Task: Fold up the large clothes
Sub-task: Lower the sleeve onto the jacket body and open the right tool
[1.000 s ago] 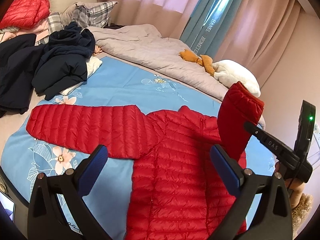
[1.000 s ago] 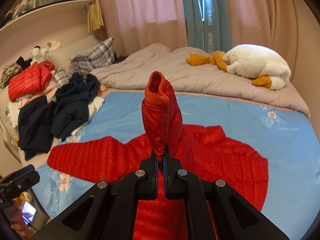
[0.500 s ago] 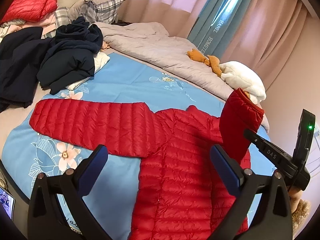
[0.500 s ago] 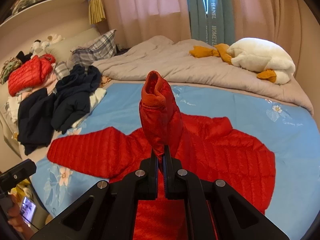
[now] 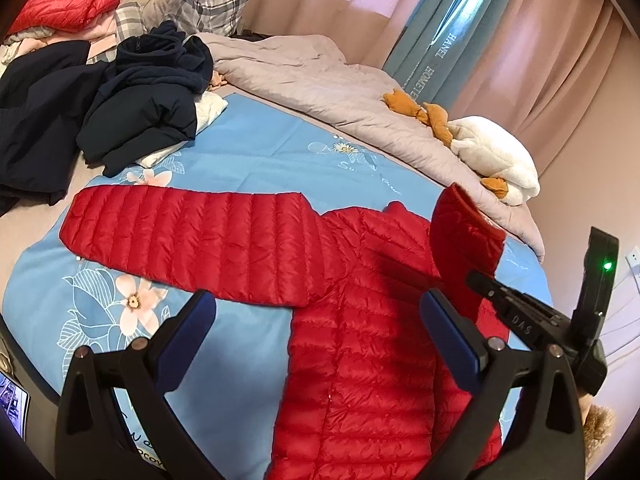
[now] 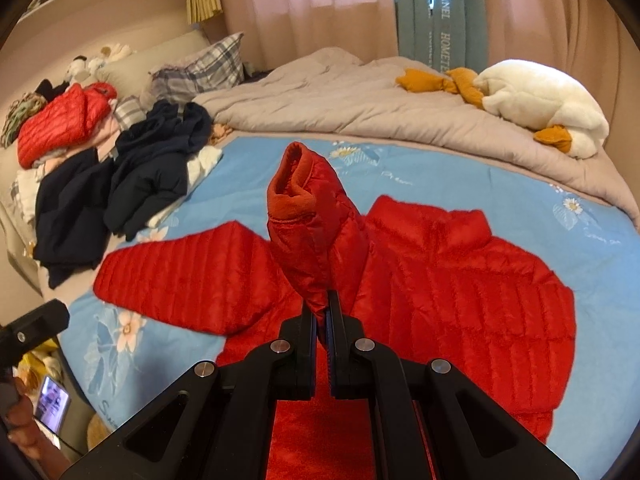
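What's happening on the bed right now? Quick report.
Right gripper shut on lifted sleeve. Left gripper open, empty. Red jacket flat on blue sheet. Nothing blocking.

left tongs (image 5: 316,334) apart | red jacket (image 5: 360,320) flat | sleeve (image 5: 466,240) raised, apparently by right tongs (image 5: 478,280)

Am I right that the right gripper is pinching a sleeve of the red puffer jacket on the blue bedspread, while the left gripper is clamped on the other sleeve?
Not quite. The left gripper holds nothing: in the left wrist view its jaws stand wide open above the red puffer jacket, and the other sleeve lies flat on the blue bedspread. The right gripper does pinch the raised sleeve.
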